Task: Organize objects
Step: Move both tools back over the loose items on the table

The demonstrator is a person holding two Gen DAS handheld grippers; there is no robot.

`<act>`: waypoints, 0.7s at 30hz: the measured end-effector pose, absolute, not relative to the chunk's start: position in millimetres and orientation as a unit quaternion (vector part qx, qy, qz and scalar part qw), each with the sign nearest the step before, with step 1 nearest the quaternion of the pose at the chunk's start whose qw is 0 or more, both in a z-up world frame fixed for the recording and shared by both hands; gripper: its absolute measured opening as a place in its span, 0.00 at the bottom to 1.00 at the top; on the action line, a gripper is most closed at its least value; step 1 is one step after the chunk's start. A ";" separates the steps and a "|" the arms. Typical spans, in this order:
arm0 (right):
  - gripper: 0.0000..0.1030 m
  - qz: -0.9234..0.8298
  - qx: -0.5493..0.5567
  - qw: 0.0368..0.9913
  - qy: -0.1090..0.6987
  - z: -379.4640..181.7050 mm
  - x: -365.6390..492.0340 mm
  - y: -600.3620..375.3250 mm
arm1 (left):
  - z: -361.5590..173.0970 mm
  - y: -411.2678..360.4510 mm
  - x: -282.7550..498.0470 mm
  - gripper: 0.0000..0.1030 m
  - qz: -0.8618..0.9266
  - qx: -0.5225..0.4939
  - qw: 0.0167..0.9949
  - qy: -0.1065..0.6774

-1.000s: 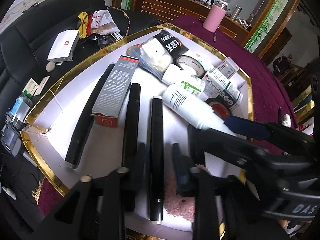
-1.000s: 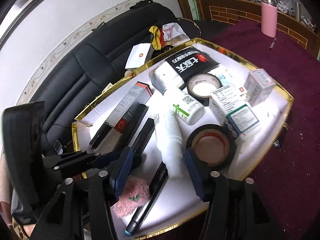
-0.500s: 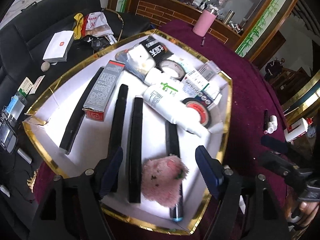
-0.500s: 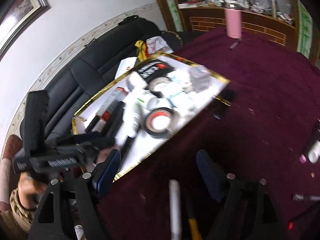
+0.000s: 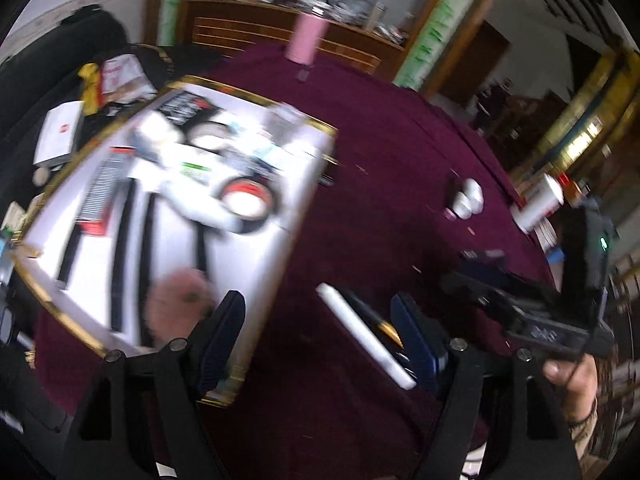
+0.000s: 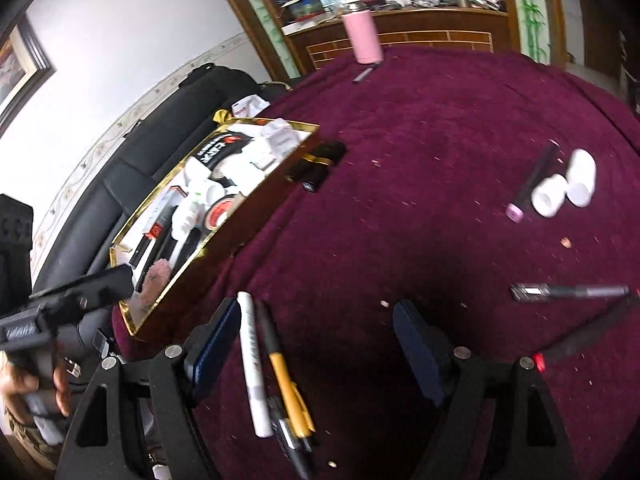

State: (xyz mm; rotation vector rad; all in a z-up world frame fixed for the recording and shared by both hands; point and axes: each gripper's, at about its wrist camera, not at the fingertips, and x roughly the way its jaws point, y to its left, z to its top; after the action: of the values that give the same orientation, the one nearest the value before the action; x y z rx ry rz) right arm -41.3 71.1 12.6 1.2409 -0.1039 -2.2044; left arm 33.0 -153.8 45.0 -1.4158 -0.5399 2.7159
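Both grippers have swung away from the gold-rimmed tray (image 6: 224, 236) since a second ago, when they hung right over its contents with jaws narrower; now they sit above the maroon cloth (image 6: 420, 184) with jaws spread wide and nothing between the pads.

From my right gripper (image 6: 316, 344) outward: a white marker (image 6: 252, 364) and a yellow pen (image 6: 286, 384) lie side by side just inside its left finger, with darker pens tucked under them near the bottom edge. Further off, a silver-grey pen (image 6: 568, 292) lies to the right, two small white bottles (image 6: 564, 186) beyond it, and a black case (image 6: 320, 160) rests against the tray's outer wall.

My left gripper (image 5: 320, 328) frames the same white marker (image 5: 364, 334), with the pink fluffy thing (image 5: 176, 304) in the tray just beyond its left finger; this view is heavily smeared.

I see three risks. Both tools converge on one pen cluster, so they could collide. Closing on touching pens may pinch two at once or roll one away. With the left view blurred, I could misjudge height and jab the cloth or clip the tray rim.
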 end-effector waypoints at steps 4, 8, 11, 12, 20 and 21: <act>0.81 -0.834 0.466 0.291 -0.052 10.7 -43.0 83.9 | 36.3 -119.9 27.1 0.72 0.865 -0.476 0.053 -0.153; 0.81 -0.837 0.463 0.283 -0.068 9.3 -46.5 93.1 | 24.3 -101.4 20.5 0.72 0.855 -0.491 0.071 -0.150; 0.81 -0.837 0.463 0.282 -0.072 8.5 -46.0 95.9 | 11.9 -95.5 16.9 0.63 0.849 -0.504 0.066 -0.147; 0.81 -0.837 0.462 0.283 -0.072 8.4 -45.4 96.0 | 7.0 -94.3 15.9 0.57 0.845 -0.510 0.063 -0.145; 0.81 -0.837 0.460 0.284 -0.082 6.3 -47.0 100.3 | -21.5 -87.0 9.0 0.52 0.832 -0.536 0.055 -0.134; 0.81 -0.837 0.460 0.284 -0.083 6.6 -47.1 100.9 | -23.2 -86.5 7.5 0.52 0.831 -0.537 0.053 -0.133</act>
State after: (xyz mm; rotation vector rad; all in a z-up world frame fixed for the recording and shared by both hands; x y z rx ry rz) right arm -47.1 100.9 6.6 1.2302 -0.2212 -2.2396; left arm 7.5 -86.5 -23.2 -1.6322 -0.4031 2.5269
